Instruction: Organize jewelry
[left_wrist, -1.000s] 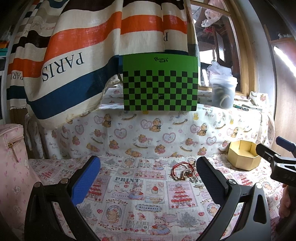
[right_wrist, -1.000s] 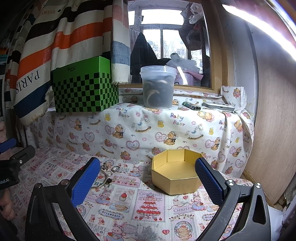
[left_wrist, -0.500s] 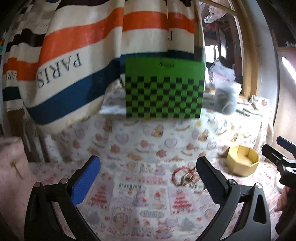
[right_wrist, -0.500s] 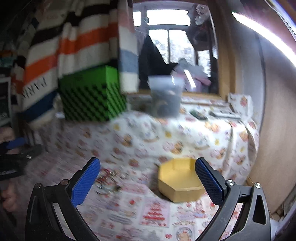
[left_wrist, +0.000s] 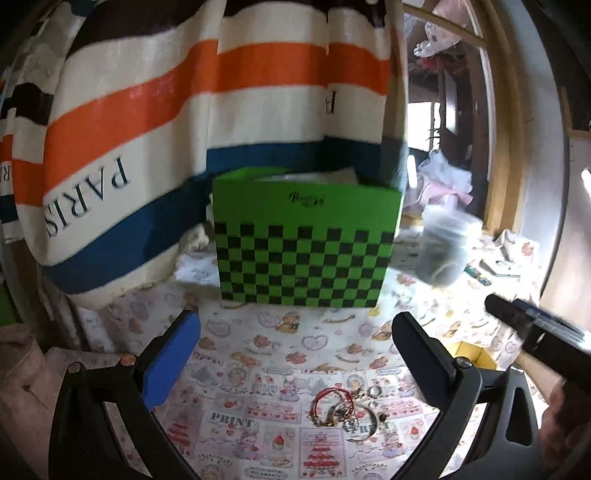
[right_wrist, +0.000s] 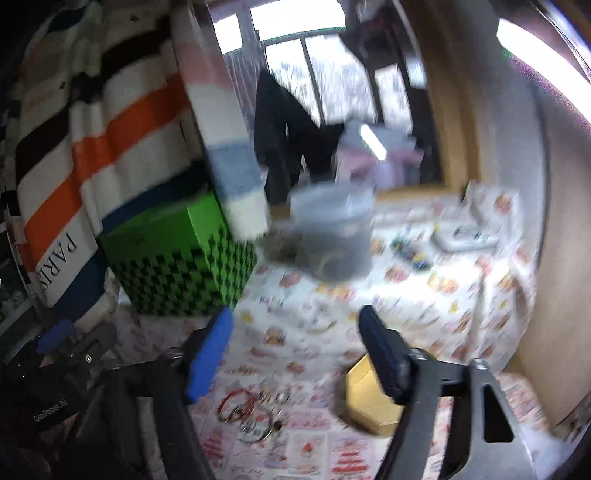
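Note:
A small heap of jewelry (left_wrist: 341, 408), with a red cord bracelet, rings and a thin bangle, lies on the printed cloth; it also shows blurred in the right wrist view (right_wrist: 251, 410). A yellow hexagonal box (right_wrist: 369, 398) stands open to its right, and only its corner (left_wrist: 471, 356) shows in the left wrist view. My left gripper (left_wrist: 295, 354) is open and empty, raised above and behind the heap. My right gripper (right_wrist: 295, 354) is open and empty, tilted, raised above the heap and the box.
A green checkered box (left_wrist: 306, 240) and a lidded plastic tub (left_wrist: 443, 247) stand on the raised ledge behind. A striped PARIS cloth (left_wrist: 166, 140) hangs at the left. A pink bag (left_wrist: 22, 373) stands at the far left. A wooden panel (right_wrist: 561, 258) closes the right side.
Both grippers have risen and tipped downward, so the jewelry and box sit lower in each view. The right gripper has rolled and moved left toward the heap. Both stay open.

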